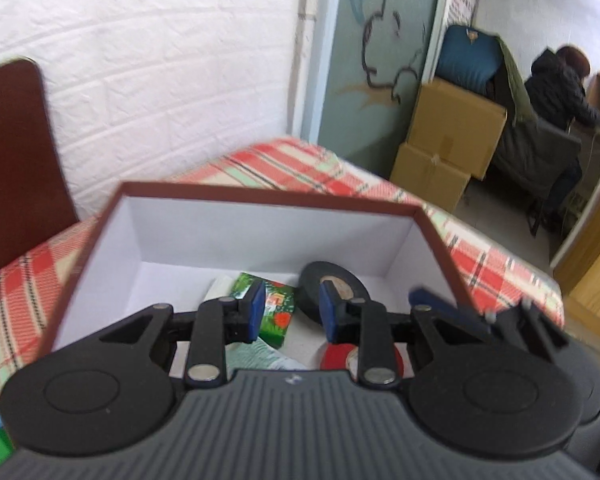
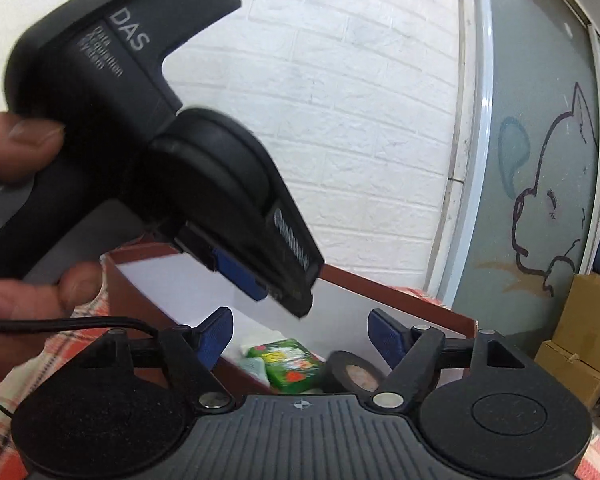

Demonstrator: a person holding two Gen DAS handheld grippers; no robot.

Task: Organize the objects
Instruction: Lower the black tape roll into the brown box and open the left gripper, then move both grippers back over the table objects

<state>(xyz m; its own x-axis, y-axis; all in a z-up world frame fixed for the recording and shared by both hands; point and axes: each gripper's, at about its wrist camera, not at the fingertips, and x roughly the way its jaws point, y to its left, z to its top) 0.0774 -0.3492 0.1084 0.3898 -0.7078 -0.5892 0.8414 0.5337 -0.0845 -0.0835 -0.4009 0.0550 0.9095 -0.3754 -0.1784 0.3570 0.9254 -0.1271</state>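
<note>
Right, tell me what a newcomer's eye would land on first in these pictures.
The open brown box with its white inside, on the red plaid cloth; in it lie a green packet, a black tape roll and a red roll. The left gripper hangs open over it. In the right wrist view, the right gripper is open too, below the other handset.

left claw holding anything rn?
No: the left claw is open above the box, its blue pads apart with nothing between them; the black tape roll lies below.
</note>
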